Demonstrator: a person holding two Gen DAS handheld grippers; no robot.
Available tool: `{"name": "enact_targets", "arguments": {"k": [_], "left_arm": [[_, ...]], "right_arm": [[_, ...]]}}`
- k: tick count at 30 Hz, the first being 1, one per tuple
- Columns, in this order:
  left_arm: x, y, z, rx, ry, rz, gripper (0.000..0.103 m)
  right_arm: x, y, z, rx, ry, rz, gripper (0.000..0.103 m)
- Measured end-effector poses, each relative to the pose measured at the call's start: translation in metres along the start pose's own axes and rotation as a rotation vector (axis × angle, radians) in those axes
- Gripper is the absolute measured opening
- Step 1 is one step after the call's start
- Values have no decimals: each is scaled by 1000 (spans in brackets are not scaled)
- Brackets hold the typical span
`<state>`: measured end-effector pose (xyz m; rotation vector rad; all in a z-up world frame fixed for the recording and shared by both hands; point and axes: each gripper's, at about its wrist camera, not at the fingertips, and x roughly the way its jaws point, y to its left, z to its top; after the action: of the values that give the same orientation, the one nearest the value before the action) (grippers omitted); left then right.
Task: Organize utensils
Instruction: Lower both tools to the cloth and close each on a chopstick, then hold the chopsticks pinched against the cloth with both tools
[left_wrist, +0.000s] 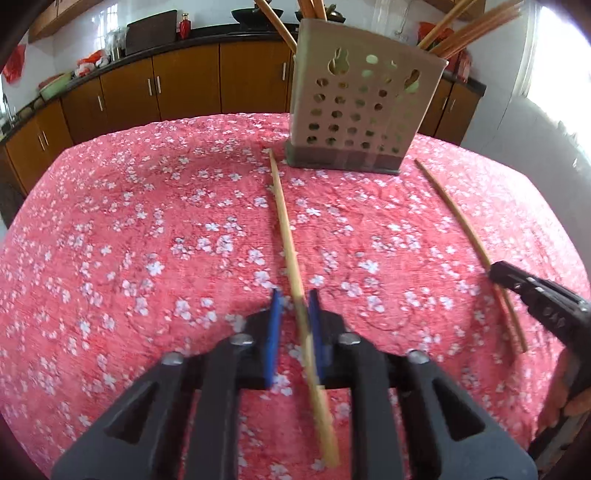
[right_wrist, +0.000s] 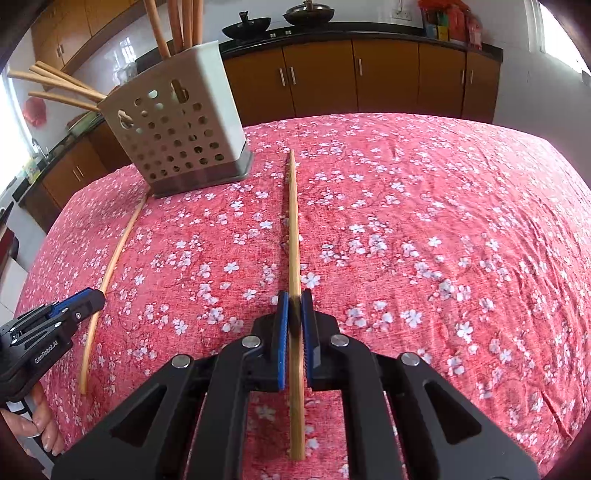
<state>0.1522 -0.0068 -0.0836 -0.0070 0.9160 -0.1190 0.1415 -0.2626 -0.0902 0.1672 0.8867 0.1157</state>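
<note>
Two bamboo chopsticks lie on the pink flowered tablecloth (left_wrist: 147, 221) in front of a beige perforated utensil holder (left_wrist: 354, 110) that has several chopsticks in it. My left gripper (left_wrist: 294, 295) straddles the near part of the left chopstick (left_wrist: 284, 221). Its right pad touches the stick and a narrow gap shows at the left pad. My right gripper (right_wrist: 294, 297) is shut on the other chopstick (right_wrist: 293, 221), both blue pads against it. Each view catches the other gripper (left_wrist: 496, 271) (right_wrist: 98, 295) low at its own chopstick (left_wrist: 454, 218) (right_wrist: 122, 236).
The holder (right_wrist: 177, 133) stands at the table's far side. Brown kitchen cabinets (right_wrist: 388, 77) and a dark counter with woks (right_wrist: 245, 26) run behind the table. A hand (right_wrist: 40, 424) grips the left tool's handle.
</note>
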Motion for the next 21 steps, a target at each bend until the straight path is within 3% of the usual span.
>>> {"name": "enact_targets", "arguments": {"k": [11,21], "left_arm": [[10,73,25,-129,-1,101,8],[18,82,34,-82,-25,87,20]], "right_arm": [[7,4,11,-34,-26,-12,8],[26,3,21,-42,-6,-25,8]]}}
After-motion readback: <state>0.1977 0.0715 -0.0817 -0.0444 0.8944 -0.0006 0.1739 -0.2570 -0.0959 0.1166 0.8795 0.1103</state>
